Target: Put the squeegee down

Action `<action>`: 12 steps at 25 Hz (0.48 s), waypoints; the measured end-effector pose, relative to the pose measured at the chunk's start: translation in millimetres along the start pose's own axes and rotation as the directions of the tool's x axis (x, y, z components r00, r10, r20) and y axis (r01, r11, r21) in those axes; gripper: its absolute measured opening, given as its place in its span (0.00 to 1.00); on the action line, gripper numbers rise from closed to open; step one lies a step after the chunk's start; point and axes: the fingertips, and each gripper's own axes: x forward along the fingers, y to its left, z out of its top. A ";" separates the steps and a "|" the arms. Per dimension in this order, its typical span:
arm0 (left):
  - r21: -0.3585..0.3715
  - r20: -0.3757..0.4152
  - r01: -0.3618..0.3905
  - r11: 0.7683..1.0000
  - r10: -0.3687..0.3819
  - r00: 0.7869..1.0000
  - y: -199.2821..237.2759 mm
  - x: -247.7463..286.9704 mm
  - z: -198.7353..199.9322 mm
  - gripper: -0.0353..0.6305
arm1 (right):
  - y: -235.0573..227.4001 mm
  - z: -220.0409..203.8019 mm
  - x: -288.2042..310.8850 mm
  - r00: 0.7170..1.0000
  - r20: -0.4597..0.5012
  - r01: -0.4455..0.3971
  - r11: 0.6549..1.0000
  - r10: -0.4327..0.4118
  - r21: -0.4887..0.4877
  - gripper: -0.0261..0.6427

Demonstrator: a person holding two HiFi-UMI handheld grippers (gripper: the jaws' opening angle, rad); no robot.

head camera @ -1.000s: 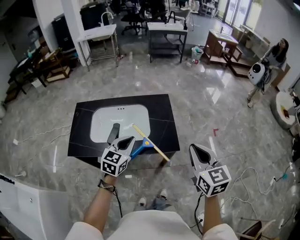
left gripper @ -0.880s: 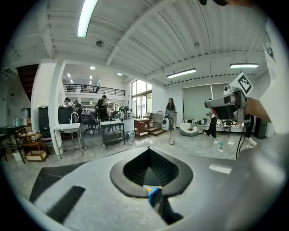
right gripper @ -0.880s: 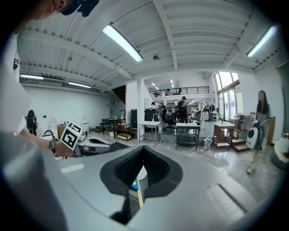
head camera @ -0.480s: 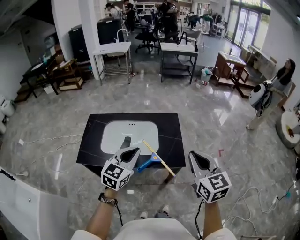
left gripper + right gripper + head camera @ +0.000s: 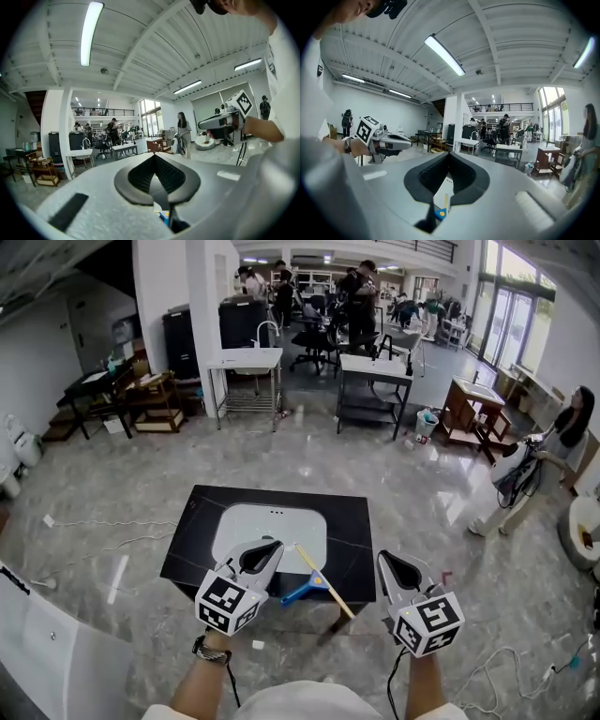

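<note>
The squeegee (image 5: 323, 579), with a blue head and a pale wooden handle, lies slanted on the black countertop (image 5: 187, 554) just right of the white sink basin (image 5: 272, 521). My left gripper (image 5: 272, 547) hovers above the basin's near edge, shut and empty. To the right of the counter my right gripper (image 5: 384, 559) is held up level, also shut with nothing in it. In the left gripper view the jaws (image 5: 154, 157) meet at the tip, and a bit of the blue squeegee (image 5: 164, 216) shows below them. The right gripper view shows its closed jaws (image 5: 449, 157) above the squeegee (image 5: 439, 214).
Polished grey floor surrounds the counter, with cables (image 5: 94, 521) to the left and lower right. A white panel (image 5: 47, 652) stands at the near left. Tables (image 5: 375, 371), shelves and several people fill the back. A person (image 5: 562, 442) stands at the right.
Both grippers have risen and level out, away from the countertop. The squeegee stays lying on the counter. The head view has tilted up, showing more of the room.
</note>
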 end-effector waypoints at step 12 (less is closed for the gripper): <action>0.094 0.048 -0.077 0.993 0.073 0.996 20.4 -1.5 39.8 0.06 | 4.7 33.8 17.6 0.999 0.039 -0.033 0.996 0.036 -0.081 0.05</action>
